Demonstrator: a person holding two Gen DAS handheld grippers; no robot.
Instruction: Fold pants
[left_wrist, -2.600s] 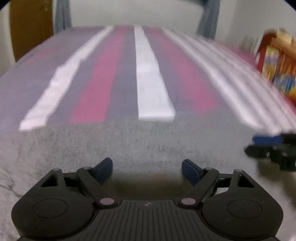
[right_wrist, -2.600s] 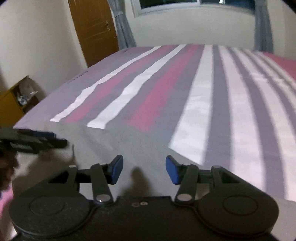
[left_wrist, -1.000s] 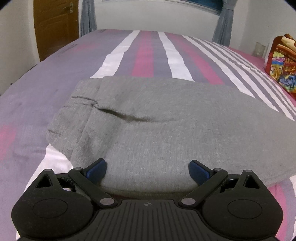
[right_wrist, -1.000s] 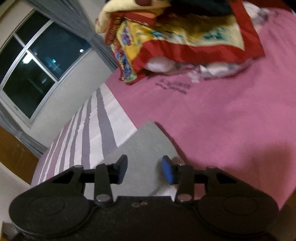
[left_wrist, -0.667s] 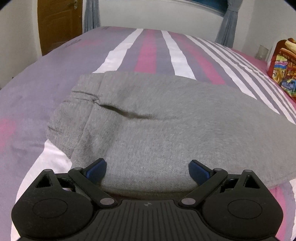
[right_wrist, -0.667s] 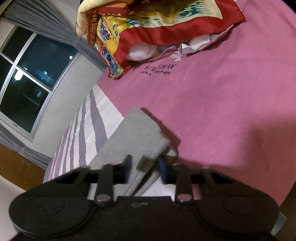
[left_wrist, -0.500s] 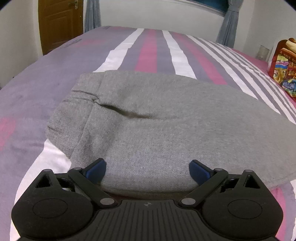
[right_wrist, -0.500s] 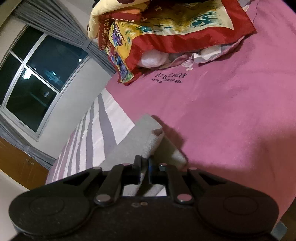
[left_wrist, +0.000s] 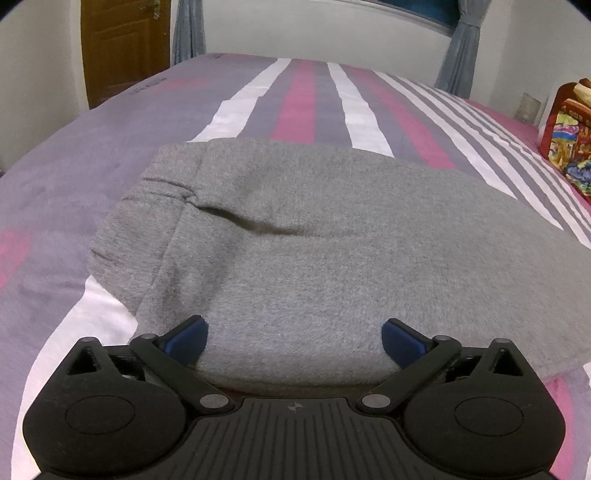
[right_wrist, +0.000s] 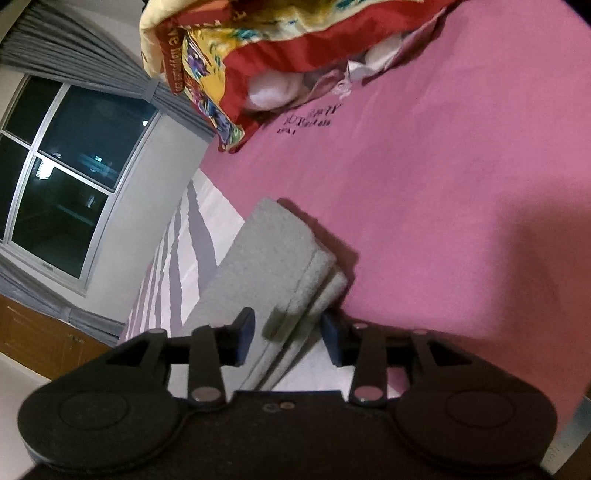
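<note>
Lying folded on the striped bedsheet (left_wrist: 299, 96): grey pants (left_wrist: 332, 236), waistband end bunched toward the left in the left wrist view. Left gripper (left_wrist: 293, 339) spread to its widest and opening, near fold between its jaws, pads apart from the cloth. Right gripper (right_wrist: 288, 334) opening, jaws parted around the stacked cuff ends; red patterned blanket (right_wrist: 236, 48) beyond.
</note>
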